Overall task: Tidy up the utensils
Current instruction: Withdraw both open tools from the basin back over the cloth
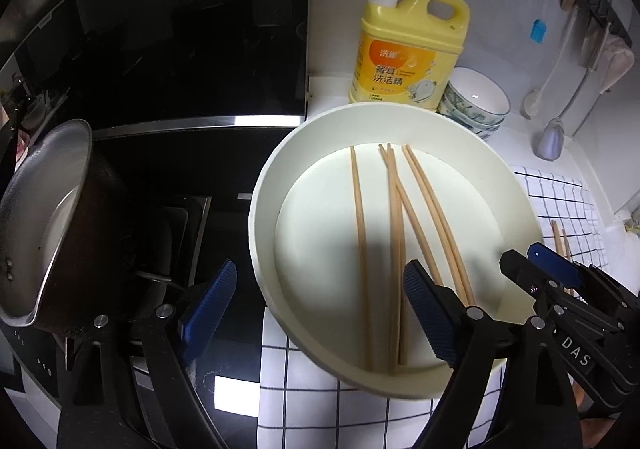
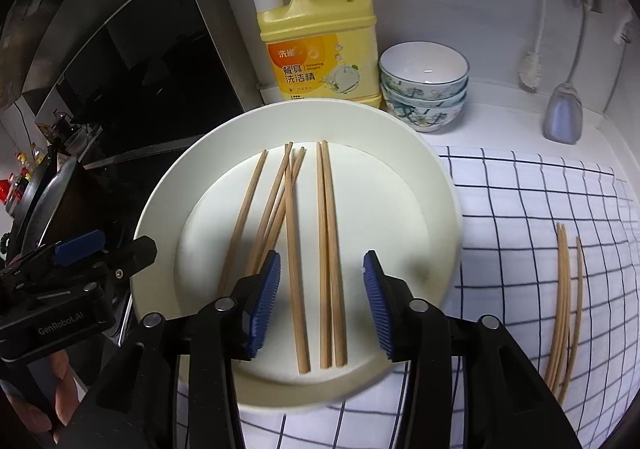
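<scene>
The right gripper (image 2: 322, 301) hangs spread, straddling the paired chopsticks (image 2: 330, 249) in the plate (image 2: 432, 185), presumably lined up for pinching. The left gripper (image 1: 316, 313) waits spread alongside, holding nothing.

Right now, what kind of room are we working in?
Most likely a home kitchen counter. A dish soap jug and stacked bowls stand against the wall, a pot sits on the dark cooktop, and utensils hang on the wall.
</scene>
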`<state>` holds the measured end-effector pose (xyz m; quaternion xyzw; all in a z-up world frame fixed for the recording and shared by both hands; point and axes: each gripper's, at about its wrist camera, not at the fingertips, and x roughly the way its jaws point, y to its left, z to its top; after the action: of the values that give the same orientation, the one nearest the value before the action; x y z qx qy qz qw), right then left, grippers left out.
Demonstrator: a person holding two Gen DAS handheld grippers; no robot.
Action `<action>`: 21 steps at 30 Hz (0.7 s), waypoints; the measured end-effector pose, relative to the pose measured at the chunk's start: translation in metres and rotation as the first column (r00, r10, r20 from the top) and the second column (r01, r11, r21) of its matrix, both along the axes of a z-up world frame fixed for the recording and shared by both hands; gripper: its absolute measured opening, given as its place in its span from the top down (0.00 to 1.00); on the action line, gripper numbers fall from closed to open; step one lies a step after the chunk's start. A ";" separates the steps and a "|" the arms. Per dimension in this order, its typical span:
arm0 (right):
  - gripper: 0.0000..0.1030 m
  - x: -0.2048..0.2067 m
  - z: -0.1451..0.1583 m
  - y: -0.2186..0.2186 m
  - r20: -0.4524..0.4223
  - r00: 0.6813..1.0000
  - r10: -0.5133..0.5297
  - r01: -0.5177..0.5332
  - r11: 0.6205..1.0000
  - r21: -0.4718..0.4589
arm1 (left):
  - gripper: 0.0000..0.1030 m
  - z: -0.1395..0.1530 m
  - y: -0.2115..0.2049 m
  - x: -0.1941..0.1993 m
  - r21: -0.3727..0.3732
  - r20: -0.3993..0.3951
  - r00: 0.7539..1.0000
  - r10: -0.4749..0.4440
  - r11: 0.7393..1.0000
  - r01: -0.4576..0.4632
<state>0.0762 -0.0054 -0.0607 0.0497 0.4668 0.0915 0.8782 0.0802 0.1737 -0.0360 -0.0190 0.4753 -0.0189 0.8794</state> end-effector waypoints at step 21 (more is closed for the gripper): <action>0.32 -0.085 0.014 -0.116 0.021 0.996 -0.082 0.082 0.996 -0.020 | 0.08 0.019 -0.105 -0.058 -0.007 0.069 0.993 -0.095 0.995 0.095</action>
<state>-0.0091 -0.1216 -0.0470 0.0588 0.4565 0.0511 0.8863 0.0223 0.0690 -0.0171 -0.0003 0.4451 -0.0639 0.8932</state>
